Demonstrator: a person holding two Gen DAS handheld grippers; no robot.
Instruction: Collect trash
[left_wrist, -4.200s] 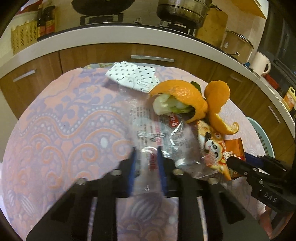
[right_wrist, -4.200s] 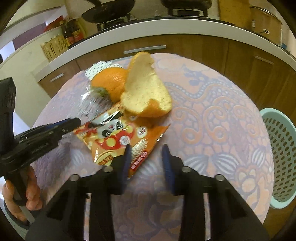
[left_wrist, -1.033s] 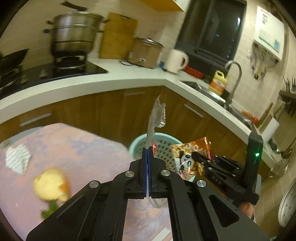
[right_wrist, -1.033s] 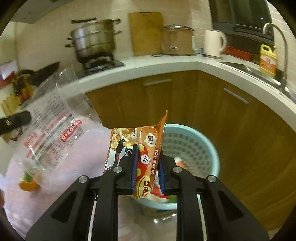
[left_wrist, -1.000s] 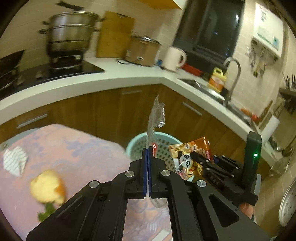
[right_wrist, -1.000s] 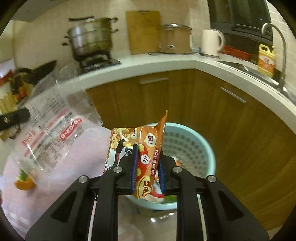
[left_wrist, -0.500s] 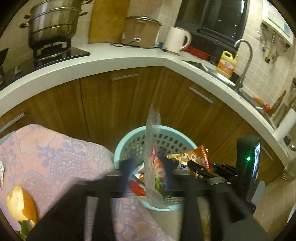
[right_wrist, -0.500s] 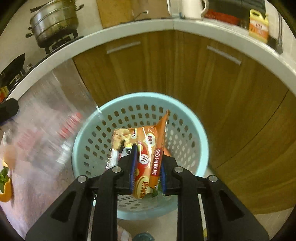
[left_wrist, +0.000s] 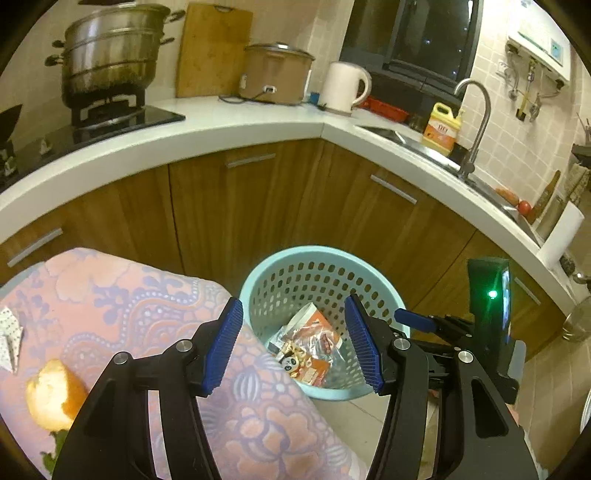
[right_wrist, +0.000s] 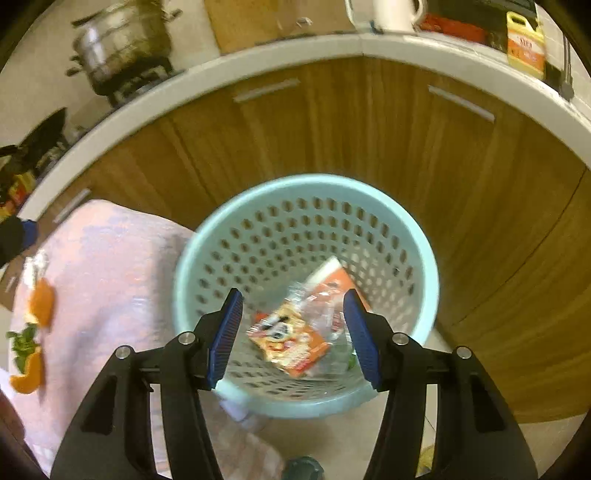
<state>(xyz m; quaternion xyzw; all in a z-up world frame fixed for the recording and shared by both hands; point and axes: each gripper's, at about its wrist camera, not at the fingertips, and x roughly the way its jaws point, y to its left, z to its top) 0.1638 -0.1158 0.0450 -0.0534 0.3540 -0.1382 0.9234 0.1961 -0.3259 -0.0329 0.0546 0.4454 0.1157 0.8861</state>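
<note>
A light blue perforated basket (left_wrist: 317, 252) (right_wrist: 306, 181) stands on the floor beside the table. In its bottom lie the orange panda snack wrapper (left_wrist: 303, 363) (right_wrist: 288, 339) and the clear plastic bag (right_wrist: 327, 314). My left gripper (left_wrist: 293, 306) hangs open above the basket's near rim, with nothing between its blue pads. Straight over the basket, my right gripper (right_wrist: 292, 295) has its jaws opening and also holds nothing. Orange peel (left_wrist: 51, 395) (right_wrist: 40, 302) and a dotted paper (left_wrist: 9, 339) lie on the table.
The table's pink and purple cloth (left_wrist: 129, 306) (right_wrist: 110, 258) reaches the basket's left side. Behind the basket run wooden cabinets (left_wrist: 240, 206) under a white counter (left_wrist: 221, 129) with a steel pot (left_wrist: 107, 55), a kettle (left_wrist: 343, 86) and a sink tap (left_wrist: 476, 122).
Both grippers let go: the clear bag left the left one and the snack wrapper left the right one. Both pieces now lie in the basket. Both grippers sank towards it.
</note>
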